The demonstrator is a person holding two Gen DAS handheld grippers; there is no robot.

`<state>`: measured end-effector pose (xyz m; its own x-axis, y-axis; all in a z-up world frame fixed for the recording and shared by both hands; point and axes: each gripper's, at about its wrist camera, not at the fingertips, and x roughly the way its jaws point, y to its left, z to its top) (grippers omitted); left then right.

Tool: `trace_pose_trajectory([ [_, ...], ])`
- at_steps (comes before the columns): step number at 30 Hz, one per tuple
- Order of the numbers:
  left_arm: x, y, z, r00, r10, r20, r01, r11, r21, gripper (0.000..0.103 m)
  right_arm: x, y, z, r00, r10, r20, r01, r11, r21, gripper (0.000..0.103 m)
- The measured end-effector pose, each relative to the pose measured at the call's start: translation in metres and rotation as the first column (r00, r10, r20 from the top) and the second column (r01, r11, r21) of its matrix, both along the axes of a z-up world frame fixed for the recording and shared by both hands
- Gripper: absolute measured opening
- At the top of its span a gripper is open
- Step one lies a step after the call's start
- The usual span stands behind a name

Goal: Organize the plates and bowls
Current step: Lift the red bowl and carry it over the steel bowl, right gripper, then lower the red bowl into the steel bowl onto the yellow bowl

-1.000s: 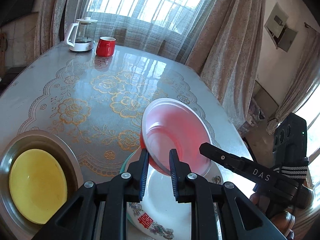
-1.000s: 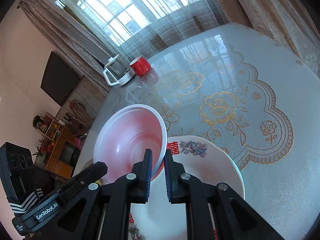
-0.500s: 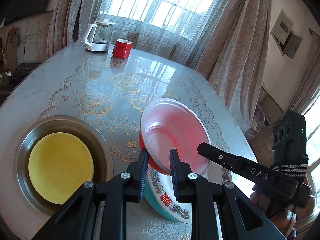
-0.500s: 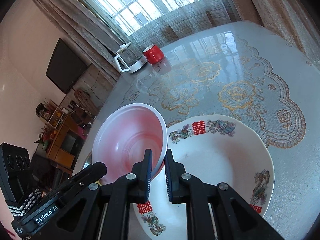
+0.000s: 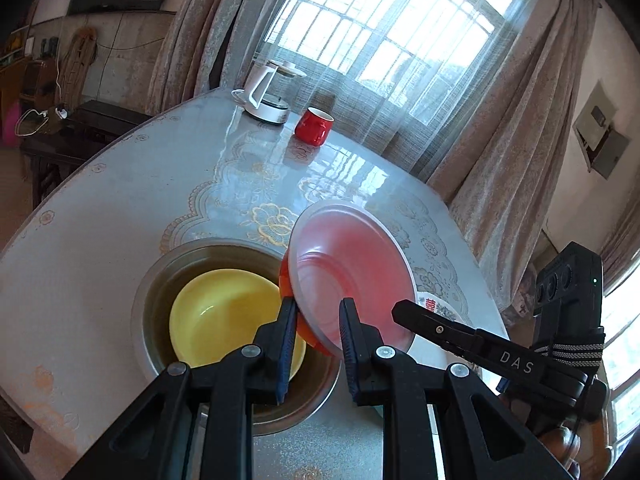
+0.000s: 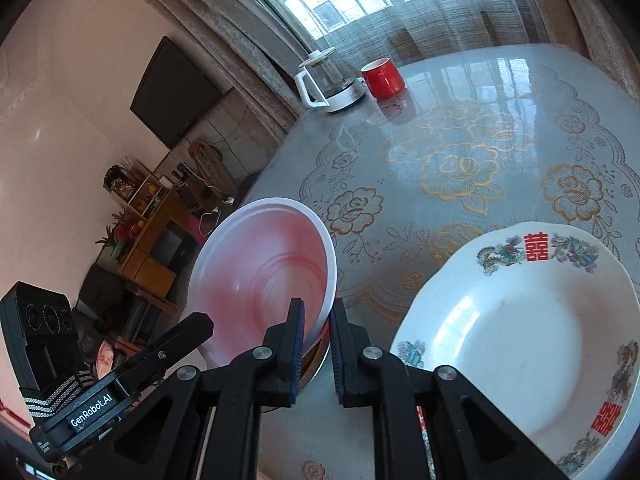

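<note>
Our left tongs (image 5: 318,334) and right tongs (image 6: 316,340) angled downward, both pinching the tilted pink bowl (image 5: 352,276) by opposite rims, above the metal basin (image 5: 160,280)

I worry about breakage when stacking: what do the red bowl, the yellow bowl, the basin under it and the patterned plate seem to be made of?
Red bowl: probably plastic; thin rim, translucent pink interior.
Yellow bowl: likely plastic or melamine; flat, dull, uniform colour.
Basin: metal, apparently stainless steel; grey reflective wall.
Patterned plate: looks like glazed ceramic; glossy white, printed motifs, sharp highlights.

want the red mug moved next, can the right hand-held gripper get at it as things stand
Probably not yet: the right hand-held gripper is shut on the pink bowl; the mug stands unblocked far across the table.
</note>
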<state>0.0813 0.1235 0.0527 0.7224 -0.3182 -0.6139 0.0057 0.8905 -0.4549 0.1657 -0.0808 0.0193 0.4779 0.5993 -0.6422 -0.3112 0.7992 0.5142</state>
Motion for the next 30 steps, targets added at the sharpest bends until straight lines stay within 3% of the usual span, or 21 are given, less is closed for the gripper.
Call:
trace_pose_trajectory([
  [7,-0.004,0.029,-0.015,0.997,0.070,-0.038,-0.070,0.997,-0.017,0.020,0.007,0.037,-0.018,0.997,0.062,-0.041,-0.064,0.998,-0.029,0.013],
  [30,0.003,0.040,-0.052,0.984,0.111,-0.140,-0.108,0.994,0.026,0.020,0.009,0.065,-0.048,0.991,0.097,-0.095,-0.108,0.988,-0.115,0.014],
])
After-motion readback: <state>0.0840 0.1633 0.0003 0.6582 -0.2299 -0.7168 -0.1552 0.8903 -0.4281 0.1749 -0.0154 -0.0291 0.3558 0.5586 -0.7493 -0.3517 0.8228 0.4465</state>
